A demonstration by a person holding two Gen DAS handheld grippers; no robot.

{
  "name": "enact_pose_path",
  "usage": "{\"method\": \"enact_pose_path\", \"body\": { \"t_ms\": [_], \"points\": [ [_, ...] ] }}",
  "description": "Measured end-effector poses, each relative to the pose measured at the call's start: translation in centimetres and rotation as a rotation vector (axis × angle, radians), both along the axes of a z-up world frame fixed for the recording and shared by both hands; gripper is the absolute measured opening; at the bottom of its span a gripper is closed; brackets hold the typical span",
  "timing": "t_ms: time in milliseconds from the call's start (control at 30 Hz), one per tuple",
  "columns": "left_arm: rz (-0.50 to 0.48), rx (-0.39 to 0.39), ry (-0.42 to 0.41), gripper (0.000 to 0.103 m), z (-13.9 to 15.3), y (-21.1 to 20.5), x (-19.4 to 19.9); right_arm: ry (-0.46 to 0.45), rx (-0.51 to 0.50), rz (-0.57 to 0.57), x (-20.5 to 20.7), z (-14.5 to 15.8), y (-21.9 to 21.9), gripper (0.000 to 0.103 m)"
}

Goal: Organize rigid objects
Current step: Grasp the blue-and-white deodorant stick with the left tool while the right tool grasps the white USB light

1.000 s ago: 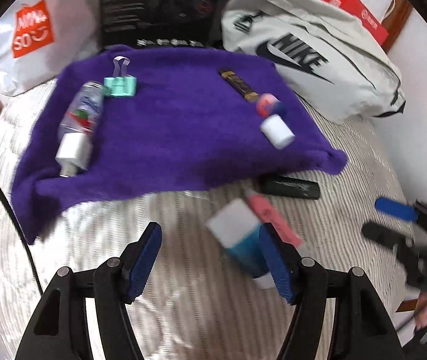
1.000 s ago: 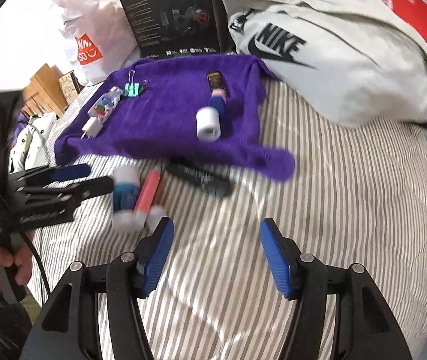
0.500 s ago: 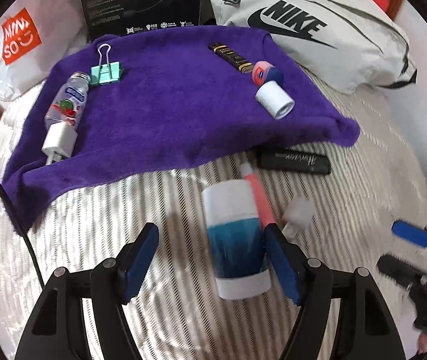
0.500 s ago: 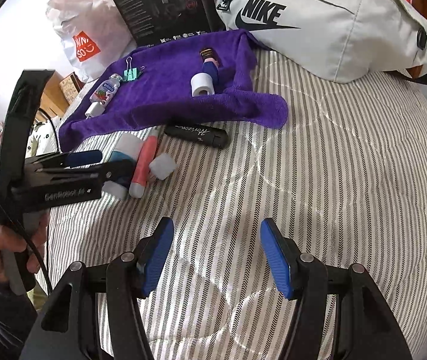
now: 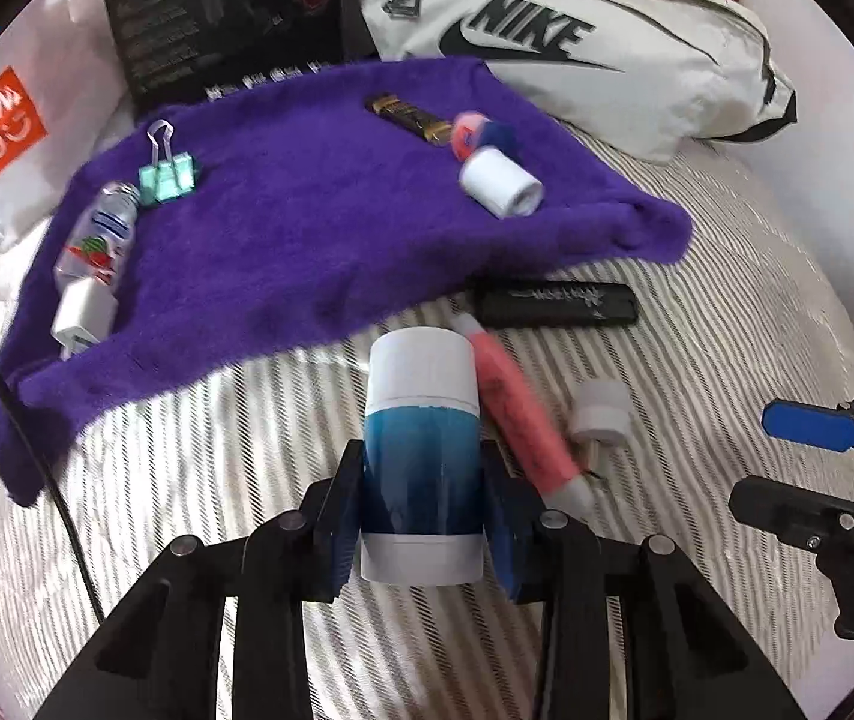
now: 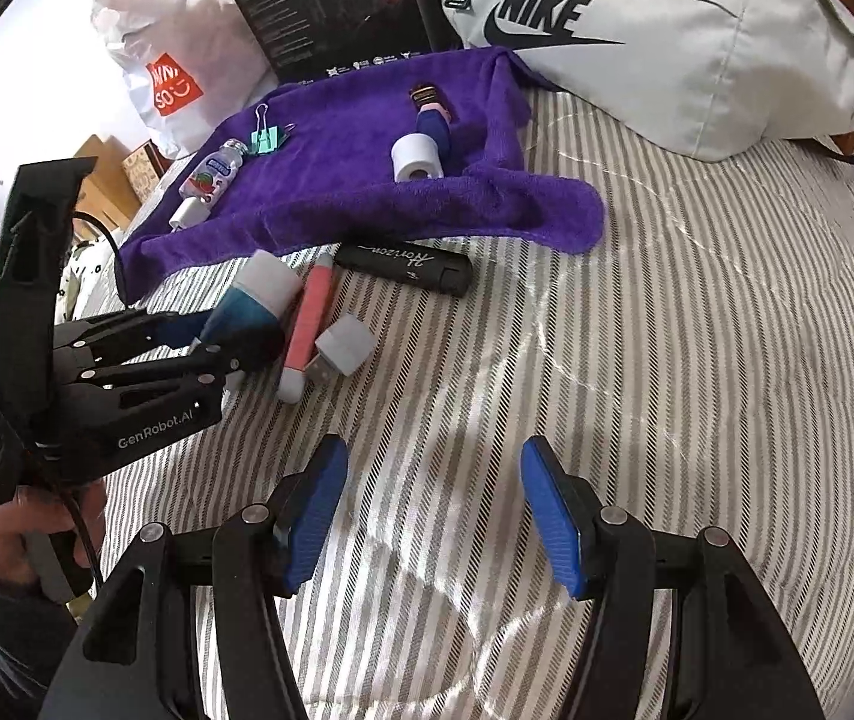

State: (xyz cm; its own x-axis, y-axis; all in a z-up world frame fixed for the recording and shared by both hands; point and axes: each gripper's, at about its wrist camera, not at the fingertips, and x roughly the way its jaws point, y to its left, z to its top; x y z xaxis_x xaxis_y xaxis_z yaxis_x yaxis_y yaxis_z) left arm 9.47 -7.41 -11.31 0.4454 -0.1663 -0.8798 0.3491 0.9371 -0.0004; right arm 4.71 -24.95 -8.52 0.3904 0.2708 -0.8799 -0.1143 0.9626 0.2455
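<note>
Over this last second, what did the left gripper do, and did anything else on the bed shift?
The left gripper moved forward around the blue-and-white tube and closed on it; a second ago its jaws stood open short of it. The right gripper stays open and empty. The items on the purple towel kept their places.

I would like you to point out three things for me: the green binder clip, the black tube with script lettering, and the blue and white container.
green binder clip [image 5: 167,180], left wrist view, on its green body.
black tube [image 6: 405,262], right wrist view, on its lettered side.
blue and white container [image 5: 420,462], left wrist view, on its blue middle band.
</note>
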Motion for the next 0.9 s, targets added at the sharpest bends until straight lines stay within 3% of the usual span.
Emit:
{"method": "enact_pose_path", "body": {
  "t_ms": [100, 200, 433, 567, 700, 900],
  "points": [
    [0.014, -0.034, 0.01, 0.034, 0.3, 1.2, 0.1, -0.001, -0.023, 0.031, 0.8, -0.5, 0.8, 0.06],
    [0.053, -0.004, 0.011, 0.034, 0.4, 2.9, 0.6, -0.009, -0.052, 0.071, 1.7, -0.9, 2.0, 0.06],
    [0.127, -0.022, 0.024, 0.034, 0.7, 7.0, 0.7, -0.033, -0.111, 0.159, 3.0, -1.5, 4.4, 0.06],
    [0.137, -0.057, 0.029, 0.034, 0.7, 7.8, 0.6, -0.047, -0.157, 0.195, 3.6, -2.0, 5.3, 0.06],
    [0.136, -0.044, 0.032, 0.034, 0.7, 7.3, 0.6, -0.062, -0.188, 0.221, 4.3, -2.1, 5.9, 0.059],
    [0.131, -0.046, 0.032, 0.034, 0.7, 7.2, 0.6, -0.09, -0.233, 0.278, 4.7, -2.1, 7.2, 0.047]
  ]
}}
